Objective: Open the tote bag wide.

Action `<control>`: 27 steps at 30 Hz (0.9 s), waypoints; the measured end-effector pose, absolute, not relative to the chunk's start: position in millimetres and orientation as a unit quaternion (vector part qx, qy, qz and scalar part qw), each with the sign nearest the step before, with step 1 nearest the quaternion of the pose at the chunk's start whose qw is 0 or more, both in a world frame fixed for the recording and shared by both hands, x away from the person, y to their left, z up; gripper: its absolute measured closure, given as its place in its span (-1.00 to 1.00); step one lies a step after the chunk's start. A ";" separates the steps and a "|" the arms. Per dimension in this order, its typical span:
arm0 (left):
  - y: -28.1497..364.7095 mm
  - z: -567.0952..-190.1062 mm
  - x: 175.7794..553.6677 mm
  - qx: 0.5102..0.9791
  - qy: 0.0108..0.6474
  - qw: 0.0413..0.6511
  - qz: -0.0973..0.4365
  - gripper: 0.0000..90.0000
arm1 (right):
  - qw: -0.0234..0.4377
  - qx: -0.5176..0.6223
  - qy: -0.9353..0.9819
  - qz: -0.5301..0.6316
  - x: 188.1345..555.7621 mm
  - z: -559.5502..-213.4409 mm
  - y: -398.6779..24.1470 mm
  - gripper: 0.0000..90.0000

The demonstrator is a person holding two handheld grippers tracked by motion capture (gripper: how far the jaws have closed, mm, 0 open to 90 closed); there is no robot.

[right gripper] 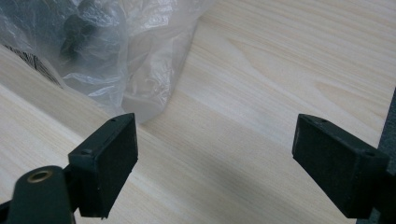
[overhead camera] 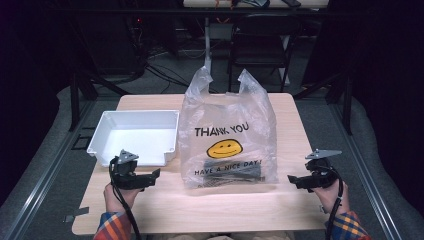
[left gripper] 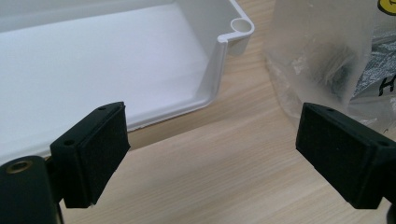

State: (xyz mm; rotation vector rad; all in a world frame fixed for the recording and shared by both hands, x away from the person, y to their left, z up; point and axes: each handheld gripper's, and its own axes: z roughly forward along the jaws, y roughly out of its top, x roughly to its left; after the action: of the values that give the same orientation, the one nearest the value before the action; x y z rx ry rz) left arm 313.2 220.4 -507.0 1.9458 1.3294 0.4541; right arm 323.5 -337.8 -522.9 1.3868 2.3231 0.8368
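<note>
- While the plastic bag [overhead camera: 227, 135] stands upright mid-table [overhead camera: 280, 210], just right of the white tray [overhead camera: 135, 136], we hold both grippers low at its flanks.
- Left gripper [overhead camera: 152, 176]: fingers [left gripper: 95, 151] spread wide, gripping nothing, aimed between tray and bag.
- Right gripper [overhead camera: 292, 180]: fingers [right gripper: 105, 163] spread wide, gripping nothing, near the bag's corner.

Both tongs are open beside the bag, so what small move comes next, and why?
Probably bring the left tongs and right tongs up to the bag's handles. Both are open and empty, the bag stands upright with dark items inside, and the white bin waits empty beside it.
</note>
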 end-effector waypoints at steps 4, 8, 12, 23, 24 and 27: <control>213.9 -505.1 314.9 0.759 0.510 0.365 0.174 -0.80 | 0.150 0.483 0.812 0.293 324.3 -522.4 -337.5 -0.68; 207.6 -502.0 315.9 0.762 0.502 0.370 0.175 -0.79 | 0.151 0.482 0.809 0.301 324.7 -518.6 -335.6 -0.68; 200.5 -499.0 316.4 0.764 0.493 0.380 0.171 -0.79 | 0.147 0.477 0.809 0.311 324.1 -512.1 -330.6 -0.67; 189.9 -487.7 325.9 0.755 0.482 0.413 0.166 -0.75 | 0.147 0.464 0.806 0.337 334.5 -496.9 -316.1 -0.62; 187.7 -485.6 328.0 0.753 0.480 0.419 0.165 -0.72 | 0.139 0.463 0.802 0.351 338.7 -493.5 -312.7 -0.61; 179.5 -482.8 333.3 0.752 0.473 0.431 0.159 -0.67 | 0.129 0.455 0.800 0.368 344.4 -488.2 -304.9 -0.59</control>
State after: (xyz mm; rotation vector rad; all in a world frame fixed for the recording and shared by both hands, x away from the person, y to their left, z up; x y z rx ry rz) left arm 333.3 179.5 -482.8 1.8753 1.1798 0.3958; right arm 344.4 -304.9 -488.2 1.3238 2.3267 1.0684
